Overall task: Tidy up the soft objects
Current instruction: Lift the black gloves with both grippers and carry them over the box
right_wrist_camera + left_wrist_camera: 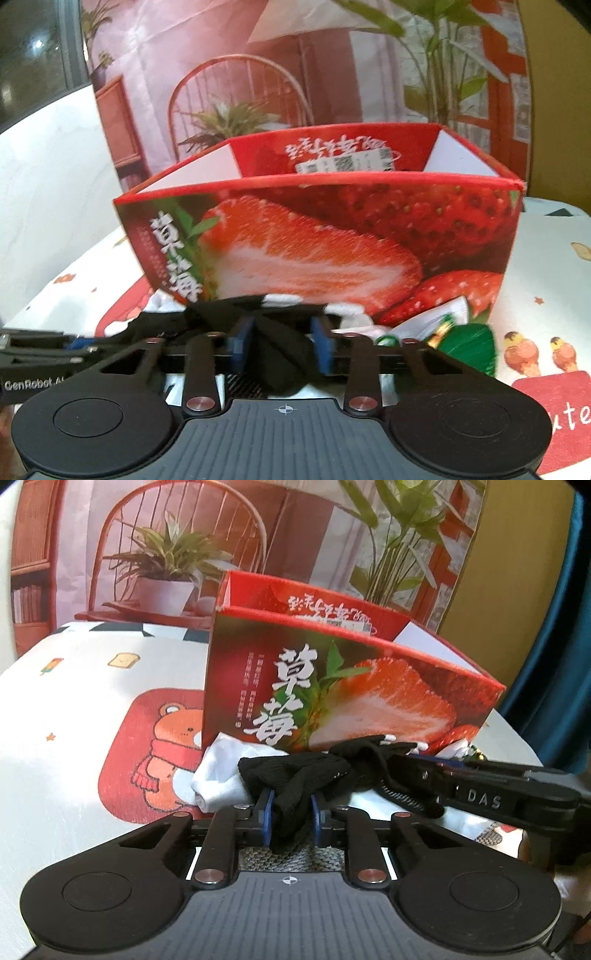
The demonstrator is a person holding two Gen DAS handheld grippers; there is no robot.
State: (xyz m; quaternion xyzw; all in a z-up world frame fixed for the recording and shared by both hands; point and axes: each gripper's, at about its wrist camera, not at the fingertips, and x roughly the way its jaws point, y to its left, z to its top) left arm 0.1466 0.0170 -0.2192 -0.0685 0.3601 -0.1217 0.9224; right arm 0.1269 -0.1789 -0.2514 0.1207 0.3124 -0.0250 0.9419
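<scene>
Clamped tight, both tools: left gripper [291, 809] pinched on a bunch of black sock [295, 771] between its blue pads, right gripper [282, 343] nipped likewise on dark knit, seemingly the other end of the same piece. Probably gripped at two ends to stretch or fold it before stowing; judged so, not seen.

Spread beneath everything, over the table: bear-print tablecloth [92, 701].

Set back from the near edge, toward the table's middle: red strawberry box [351, 686], top open, presumably parked there as the bin for the soft things. Showed only a paper label on the far inner wall. Floor hidden behind the near wall, so could not tell whether anything was inside.

Bunched against the foot of that near wall, touching the black knit: white sock [225, 771], not yet stowed.

Tucked by the box's right near corner, smaller: green wrapped item [469, 343], kind unclear.
</scene>
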